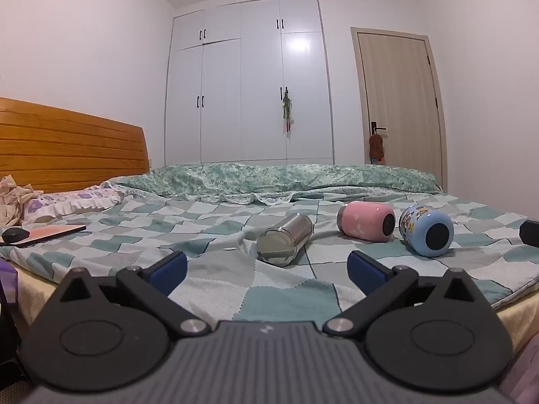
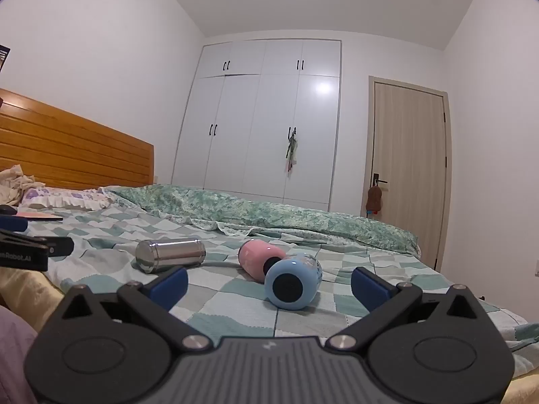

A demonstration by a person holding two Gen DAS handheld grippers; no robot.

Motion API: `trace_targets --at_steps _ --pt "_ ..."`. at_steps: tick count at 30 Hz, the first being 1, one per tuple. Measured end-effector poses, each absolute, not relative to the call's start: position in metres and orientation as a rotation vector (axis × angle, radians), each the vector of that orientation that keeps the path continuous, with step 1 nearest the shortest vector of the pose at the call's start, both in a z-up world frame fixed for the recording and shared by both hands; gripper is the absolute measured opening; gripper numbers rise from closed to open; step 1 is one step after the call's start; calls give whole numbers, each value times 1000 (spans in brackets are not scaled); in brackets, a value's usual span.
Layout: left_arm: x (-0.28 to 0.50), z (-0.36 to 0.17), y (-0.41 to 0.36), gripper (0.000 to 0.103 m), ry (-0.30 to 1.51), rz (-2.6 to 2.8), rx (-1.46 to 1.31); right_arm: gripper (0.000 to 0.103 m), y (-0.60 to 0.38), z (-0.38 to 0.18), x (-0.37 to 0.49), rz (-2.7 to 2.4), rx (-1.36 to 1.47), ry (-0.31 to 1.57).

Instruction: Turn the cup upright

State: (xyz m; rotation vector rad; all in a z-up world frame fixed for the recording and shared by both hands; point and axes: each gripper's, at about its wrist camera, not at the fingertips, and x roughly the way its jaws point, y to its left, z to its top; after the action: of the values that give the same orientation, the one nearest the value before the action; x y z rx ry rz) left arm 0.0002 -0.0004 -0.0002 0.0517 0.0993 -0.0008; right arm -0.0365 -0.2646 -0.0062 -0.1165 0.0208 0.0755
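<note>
Three cups lie on their sides on the checkered bedspread. A steel cup [image 1: 284, 238] [image 2: 170, 255] is on the left, a pink cup [image 1: 366, 221] [image 2: 261, 258] in the middle, and a blue cartoon-print cup [image 1: 426, 230] [image 2: 293, 282] on the right, its dark base facing me. My left gripper [image 1: 267, 269] is open and empty, just short of the steel cup. My right gripper [image 2: 269, 284] is open and empty, with the blue cup lying just beyond its blue pads [image 2: 170, 281]. The left gripper also shows at the left edge of the right wrist view [image 2: 33, 249].
A rolled green floral quilt [image 1: 279, 178] lies across the far side of the bed. A tablet with a black mouse [image 1: 15, 234] and pillows sit at the left by the wooden headboard [image 1: 67, 141]. A white wardrobe and a door stand behind. The mattress edge [image 1: 518, 316] is near the grippers.
</note>
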Motion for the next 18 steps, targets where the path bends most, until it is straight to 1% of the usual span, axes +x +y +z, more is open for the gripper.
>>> trace_targets --at_steps 18 --pt "0 0 0 103 95 -4 42 103 -264 -7 -37 75 -118 16"
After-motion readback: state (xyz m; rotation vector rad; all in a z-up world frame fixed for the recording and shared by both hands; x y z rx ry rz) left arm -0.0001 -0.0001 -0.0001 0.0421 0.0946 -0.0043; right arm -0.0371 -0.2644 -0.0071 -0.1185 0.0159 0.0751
